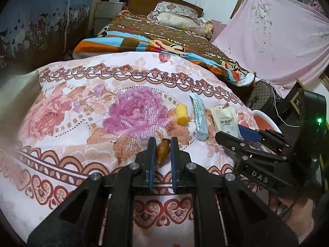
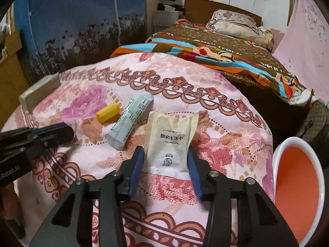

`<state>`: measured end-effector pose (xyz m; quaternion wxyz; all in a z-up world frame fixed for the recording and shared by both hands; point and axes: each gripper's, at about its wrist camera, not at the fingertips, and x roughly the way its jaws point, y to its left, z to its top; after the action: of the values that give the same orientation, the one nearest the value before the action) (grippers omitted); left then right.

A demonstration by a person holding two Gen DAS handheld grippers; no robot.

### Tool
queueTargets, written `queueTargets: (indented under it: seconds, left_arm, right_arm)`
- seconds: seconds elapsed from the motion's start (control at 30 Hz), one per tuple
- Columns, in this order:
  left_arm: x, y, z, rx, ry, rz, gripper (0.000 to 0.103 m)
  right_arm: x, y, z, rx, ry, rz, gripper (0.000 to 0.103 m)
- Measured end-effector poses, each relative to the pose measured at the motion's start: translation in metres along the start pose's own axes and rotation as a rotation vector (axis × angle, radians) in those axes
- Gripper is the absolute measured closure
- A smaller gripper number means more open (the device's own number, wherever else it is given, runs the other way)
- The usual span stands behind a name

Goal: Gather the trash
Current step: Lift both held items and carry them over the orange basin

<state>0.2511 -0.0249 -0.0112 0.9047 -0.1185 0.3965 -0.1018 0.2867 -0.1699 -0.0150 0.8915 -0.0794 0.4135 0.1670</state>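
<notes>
Left tool [image 1: 161,146] sits nearest, pads either side of the small amber bottle [image 1: 162,151] lying on the floral quilt [image 1: 82,107]. Pads look near or touching; I can't tell if it's actually clamped. Right tool [image 2: 165,160] is spread wide, straddling the cream packet [image 2: 170,142], no contact yet. Yellow cap [image 2: 108,112] and pale blue-green wrapper [image 2: 128,121] lie just beyond, side by side. Orange bin [image 2: 296,185] is off the quilt's right edge. My plan: drop the right tool lower so the pads catch the packet's edges, not the fabric, and close slowly since it's thin and floppy. I'd squeeze the bottle mid-body; it's round, so it could roll out.
</notes>
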Motion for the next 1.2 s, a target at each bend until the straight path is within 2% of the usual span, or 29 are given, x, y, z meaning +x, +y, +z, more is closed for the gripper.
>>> queueTargets:
  seconds: [0.2, 0.3, 0.6, 0.83, 1.03, 1.2]
  left_arm:
    - [-0.006, -0.002, -0.001, 0.013, -0.027, 0.010, 0.103]
    - [-0.013, -0.005, -0.002, 0.027, -0.063, 0.008, 0.103]
    - [-0.039, -0.020, -0.004, 0.089, -0.195, 0.003, 0.103]
    - [-0.071, -0.050, -0.005, 0.188, -0.377, -0.004, 0.103]
    - [-0.090, -0.082, -0.003, 0.270, -0.500, -0.034, 0.103]
    - [-0.097, -0.109, -0.001, 0.334, -0.556, -0.077, 0.103]
  right_arm:
    - [-0.004, 0.000, 0.000, 0.008, -0.022, 0.012, 0.066]
    - [-0.013, -0.001, 0.000, 0.014, -0.071, 0.026, 0.066]
    - [-0.059, -0.004, -0.007, 0.030, -0.315, 0.044, 0.066]
    - [-0.105, -0.013, -0.022, 0.059, -0.555, 0.026, 0.066]
    - [-0.139, -0.025, -0.033, 0.069, -0.726, -0.053, 0.066]
    - [-0.160, -0.042, -0.039, 0.112, -0.809, -0.098, 0.066]
